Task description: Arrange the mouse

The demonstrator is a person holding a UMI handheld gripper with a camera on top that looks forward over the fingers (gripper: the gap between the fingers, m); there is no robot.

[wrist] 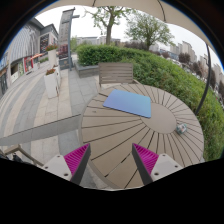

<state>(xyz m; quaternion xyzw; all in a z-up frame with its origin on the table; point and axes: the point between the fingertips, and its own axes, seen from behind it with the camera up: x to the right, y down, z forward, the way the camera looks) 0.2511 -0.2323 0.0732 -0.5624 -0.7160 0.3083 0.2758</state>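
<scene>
mouse [181, 128] right of mat [129, 102], both on table [110, 130].

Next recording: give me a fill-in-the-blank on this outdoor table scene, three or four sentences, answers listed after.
1. The blue mouse pad lies on a round table made of ____ slats.
2. The small grey mouse sits off the pad, near the table's ____.
3. The gripper holds ____; its pink pads stand apart.
4. Beyond the table stands a wooden chair, with a green ____ behind it.

Missing words: wooden; edge; nothing; hedge
</scene>
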